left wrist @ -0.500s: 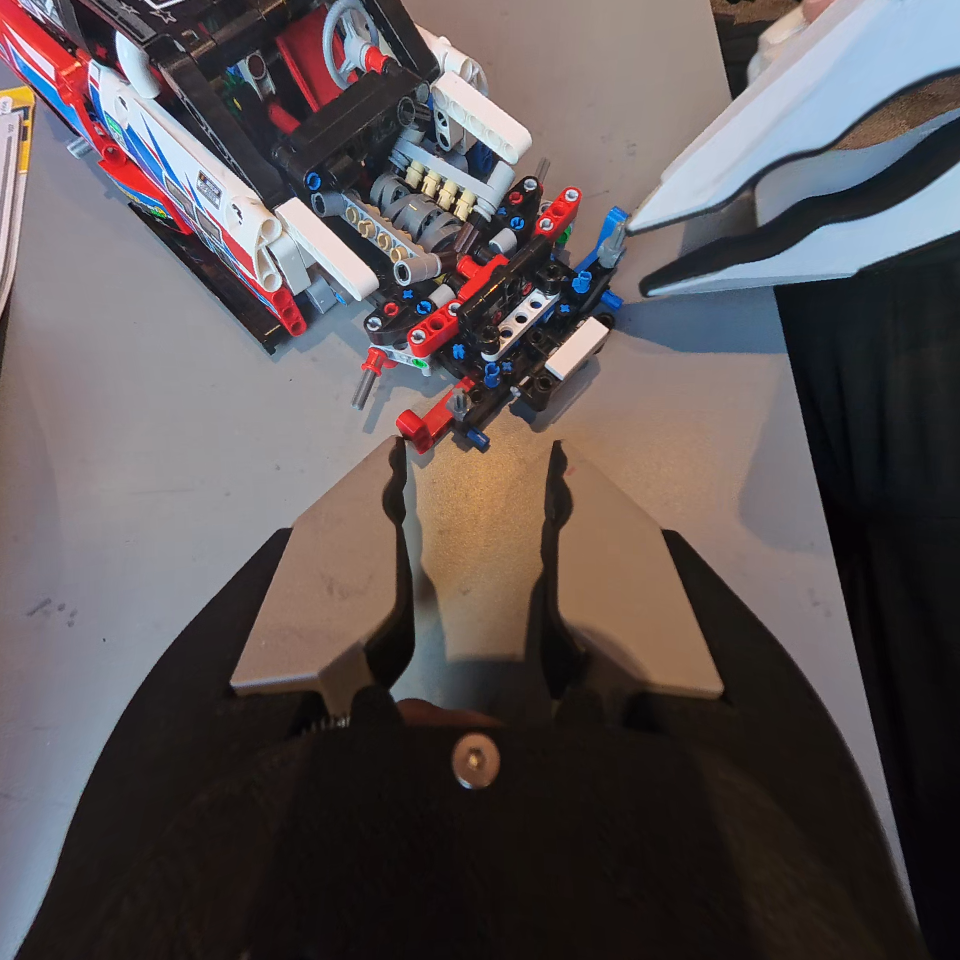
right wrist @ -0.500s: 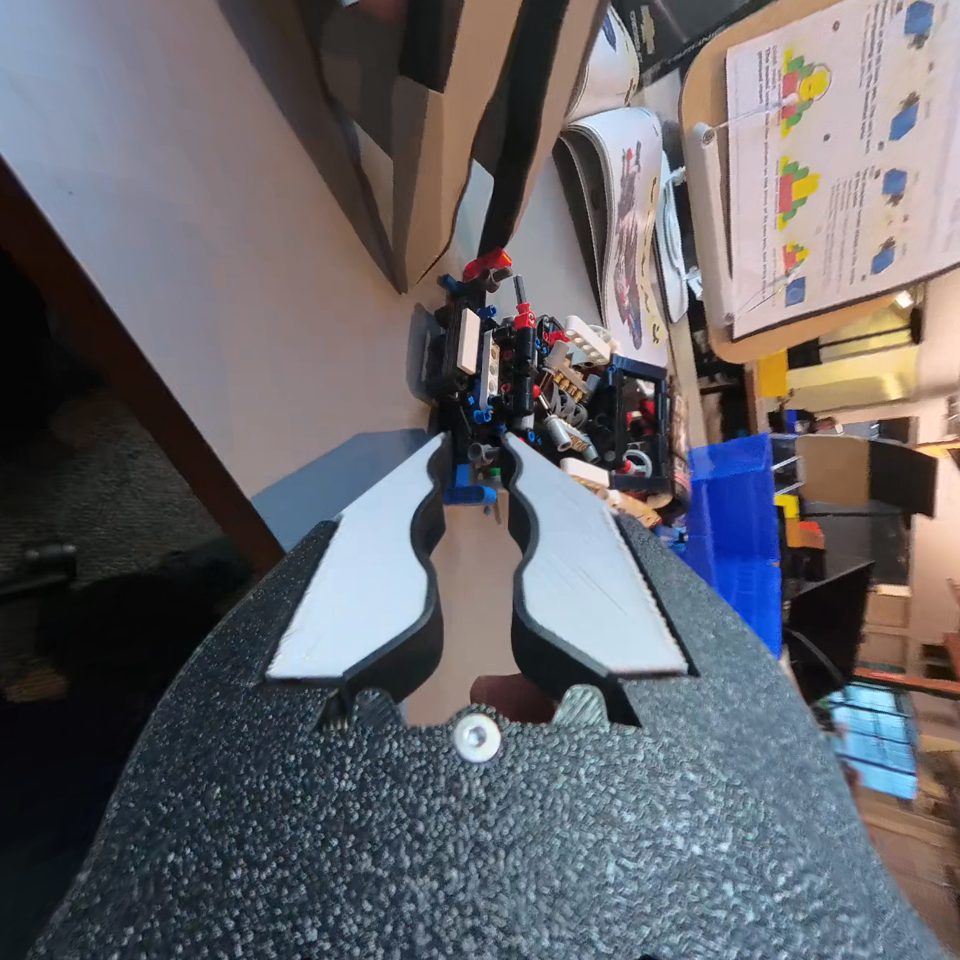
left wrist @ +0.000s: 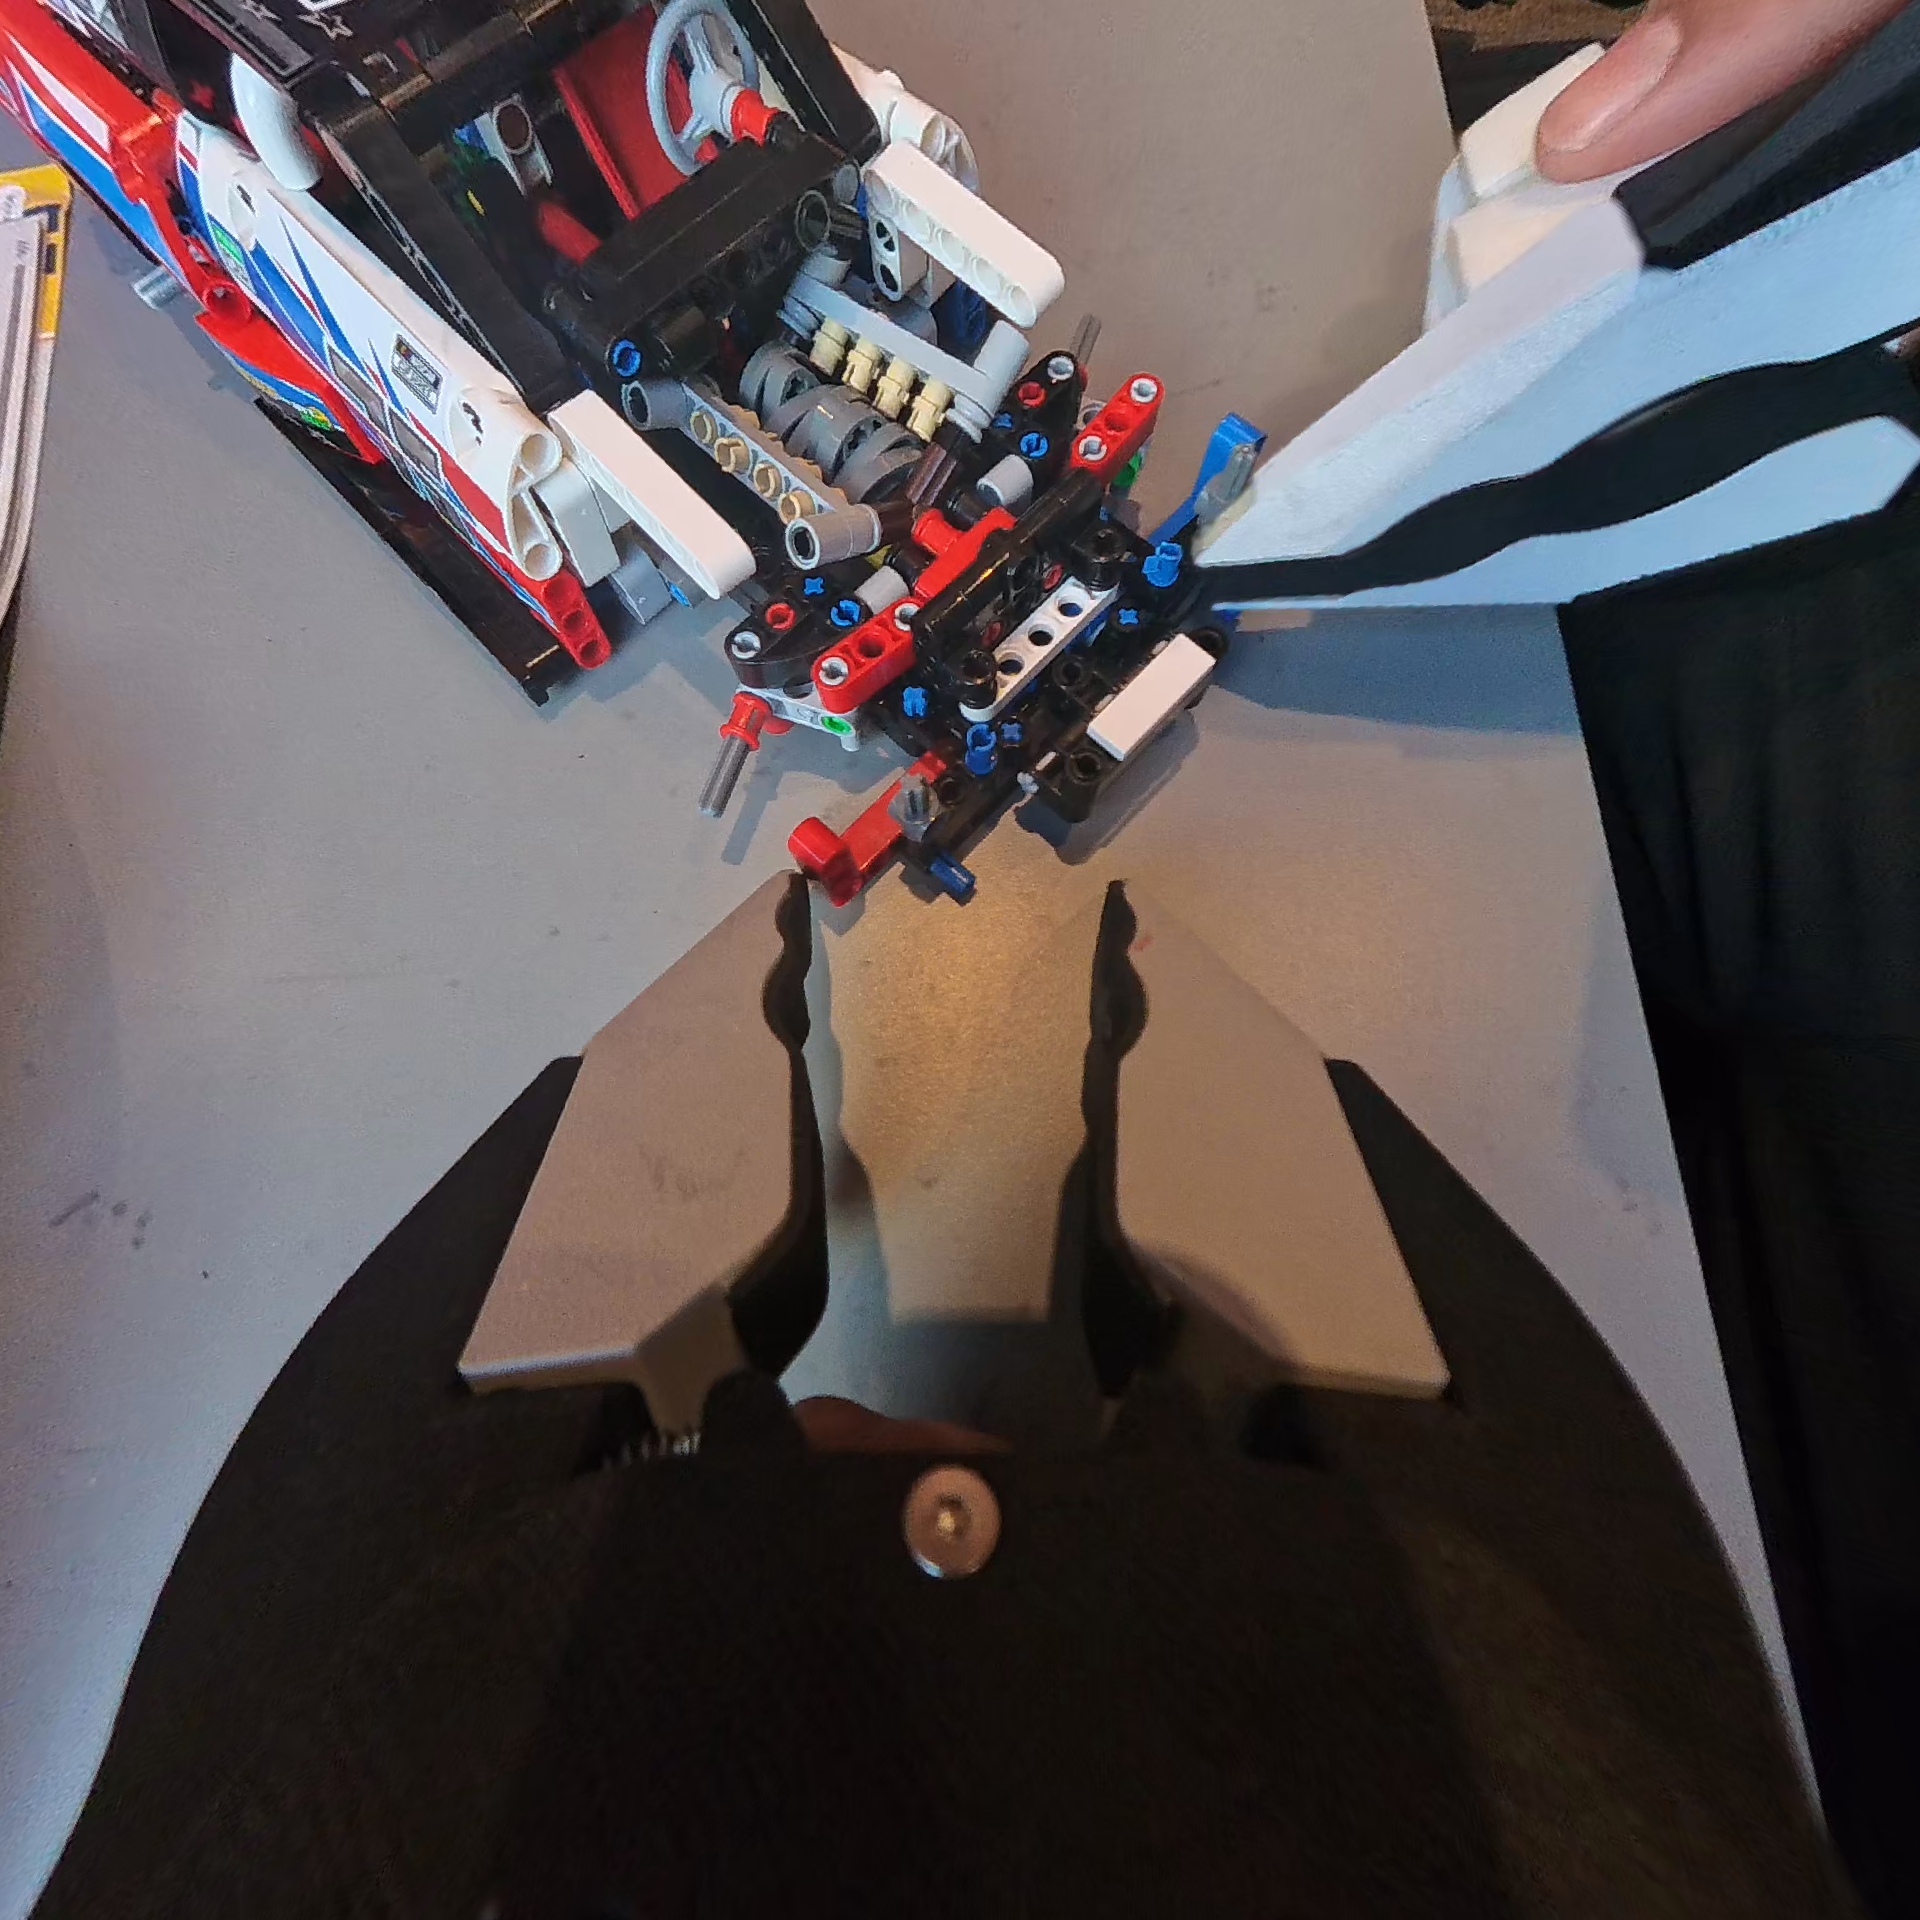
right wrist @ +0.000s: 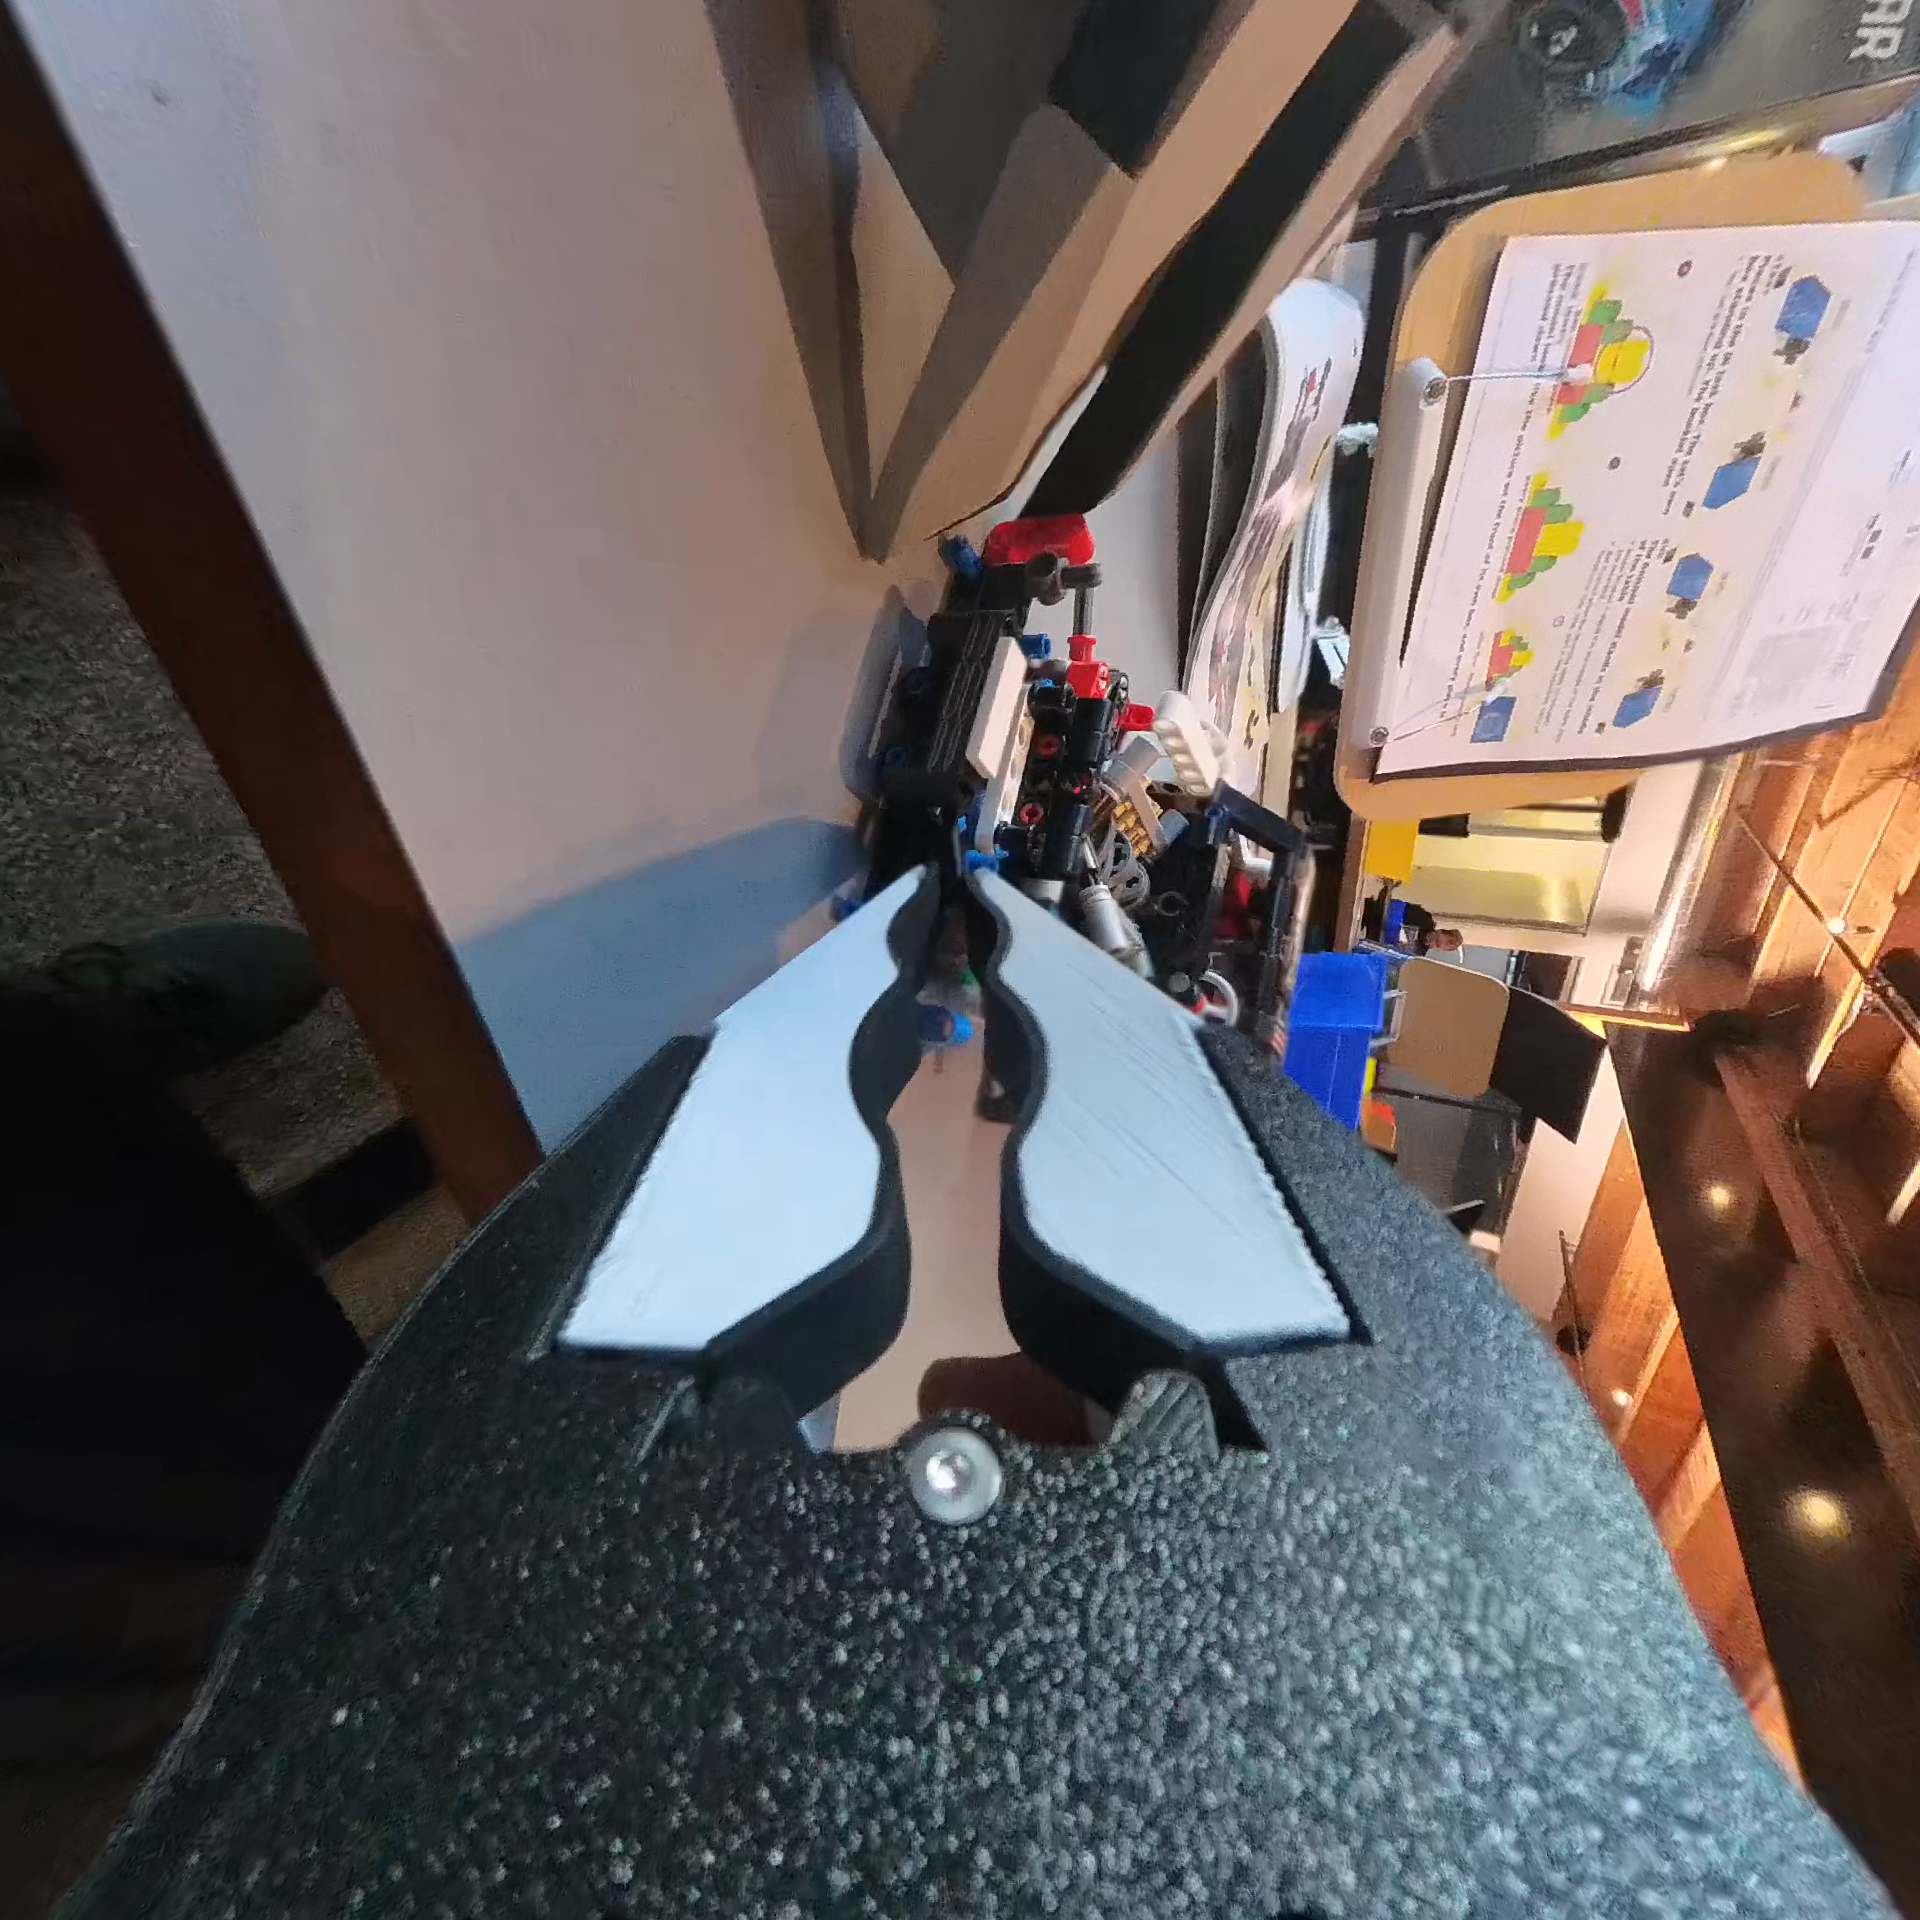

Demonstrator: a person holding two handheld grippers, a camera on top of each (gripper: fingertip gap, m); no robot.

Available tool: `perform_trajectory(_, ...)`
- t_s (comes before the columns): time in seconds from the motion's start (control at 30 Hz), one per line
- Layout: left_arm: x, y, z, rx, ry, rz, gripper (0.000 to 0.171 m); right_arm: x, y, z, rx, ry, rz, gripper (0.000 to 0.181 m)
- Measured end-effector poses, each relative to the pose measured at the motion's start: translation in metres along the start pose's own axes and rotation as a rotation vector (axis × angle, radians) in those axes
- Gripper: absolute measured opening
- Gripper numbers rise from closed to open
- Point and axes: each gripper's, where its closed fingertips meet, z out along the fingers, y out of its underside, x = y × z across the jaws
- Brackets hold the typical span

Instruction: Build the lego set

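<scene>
The lego car (left wrist: pixel 582 343) is set on the grey table (left wrist: pixel 312 935). The left gripper (left wrist: pixel 951 894) is held wide apart and empty, just short of the car's red beam (left wrist: pixel 847 836). The right gripper (right wrist: pixel 951 883) is nearly closed against the car's side; whether a part is pinched cannot be told.

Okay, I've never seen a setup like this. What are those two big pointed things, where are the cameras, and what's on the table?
Those are hand-held tongs, one in each of a person's hands; no robot arm is involved. Each picture comes from a camera mounted on one pair, looking forward along its two fingers.

The left tongs stand open and empty just short of the lego car, a half-built model on the grey table. The right tongs come in from the side, nearly closed at the car's front end by a blue piece; whether they grip it is unclear. A thumb rests on them.
</scene>
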Motion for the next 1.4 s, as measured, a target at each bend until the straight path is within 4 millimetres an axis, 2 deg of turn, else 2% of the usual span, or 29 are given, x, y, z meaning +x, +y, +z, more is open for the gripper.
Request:
perform_trajectory(0.07, 0.0, 0.0, 0.0, 0.0, 0.0, 0.0, 0.054, 0.003, -0.003, -0.003, 0.026, 0.016, 0.005, 0.003)
perform_trajectory(0.23, 0.0, 0.0, 0.0, 0.0, 0.001, -0.001, 0.054, -0.005, -0.007, -0.009, 0.07, -0.014, 0.025, 0.001)
perform_trajectory(0.3, 0.0, 0.0, 0.0, 0.0, 0.001, -0.001, 0.054, -0.003, -0.012, -0.016, 0.118, -0.028, 0.123, 0.001)
perform_trajectory(0.37, 0.0, 0.0, 0.0, 0.0, 0.002, -0.002, 0.054, 0.006, -0.012, -0.025, 0.163, -0.049, 0.292, 0.001)
perform_trajectory(0.47, 0.0, 0.0, 0.0, 0.0, 0.003, -0.003, 0.054, 0.024, 0.007, -0.033, 0.173, -0.066, 0.514, 0.001)
perform_trajectory(0.57, 0.0, 0.0, 0.0, -0.001, 0.005, -0.005, 0.054, 0.035, 0.036, -0.035, 0.196, -0.157, 0.849, 0.001)
perform_trajectory(0.6, 0.0, 0.0, 0.0, -0.002, 0.006, -0.008, 0.054, 0.034, 0.05, -0.033, 0.18, -0.21, 0.973, 0.002)
perform_trajectory(0.7, 0.001, 0.001, 0.0, -0.003, 0.01, -0.012, 0.054, 0.01, 0.089, -0.02, 0.039, -0.455, 1.308, 0.025)
perform_trajectory(0.77, 0.001, 0.001, 0.0, -0.004, 0.013, -0.014, 0.054, -0.001, 0.098, -0.02, 0.016, -0.588, 1.424, 0.039)
perform_trajectory(0.83, 0.001, 0.001, 0.0, -0.004, 0.016, -0.016, 0.054, -0.003, 0.107, -0.022, 0.007, -0.594, 1.414, 0.038)
perform_trajectory(0.9, 0.001, 0.001, -0.001, -0.004, 0.016, -0.015, 0.054, -0.01, 0.117, -0.024, -0.047, -0.572, 1.329, 0.037)
perform_trajectory(1.07, 0.002, 0.001, -0.001, -0.004, 0.018, -0.015, 0.055, -0.01, 0.128, -0.028, -0.078, -0.483, 1.177, 0.04)
perform_trajectory(1.17, 0.002, 0.002, -0.001, -0.004, 0.02, -0.015, 0.055, -0.003, 0.124, -0.03, -0.041, -0.432, 1.141, 0.039)
perform_trajectory(1.33, 0.002, 0.002, -0.001, -0.003, 0.025, -0.016, 0.055, -0.011, 0.119, -0.025, -0.033, -0.429, 1.128, 0.033)
perform_trajectory(1.4, 0.003, 0.002, -0.002, -0.001, 0.034, -0.018, 0.055, -0.008, 0.12, -0.023, -0.006, -0.409, 1.149, 0.032)
